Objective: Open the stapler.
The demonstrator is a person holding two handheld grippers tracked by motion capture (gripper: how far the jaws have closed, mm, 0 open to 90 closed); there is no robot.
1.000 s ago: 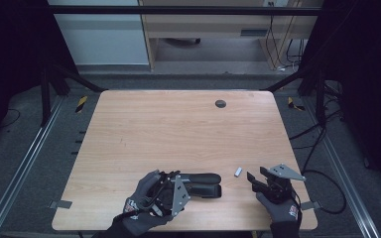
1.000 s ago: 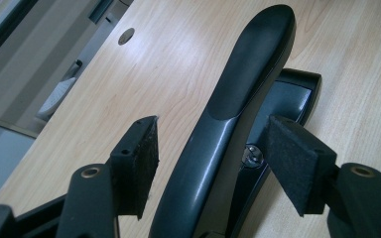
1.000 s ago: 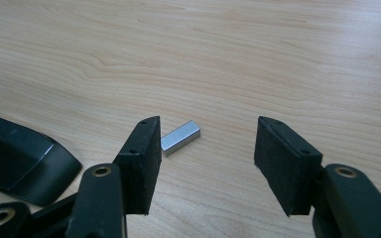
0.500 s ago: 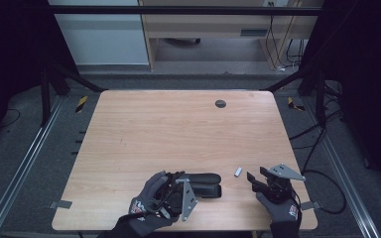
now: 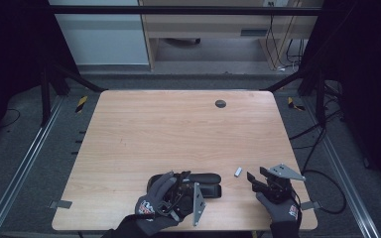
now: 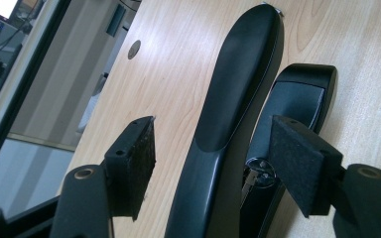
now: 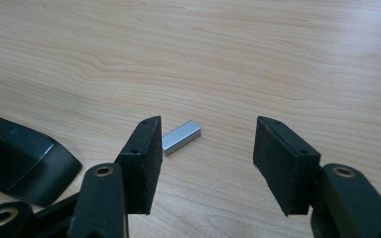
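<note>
A black stapler lies on the table, near the front edge.

The left gripper has its jaws wide open around the stapler. Just right of the stapler lies a small strip of staples, with the right gripper open behind it, held low.

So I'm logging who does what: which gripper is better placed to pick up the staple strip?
Right. The right gripper is open with the staple strip just ahead of its jaws, while the left gripper straddles the black stapler.
</note>
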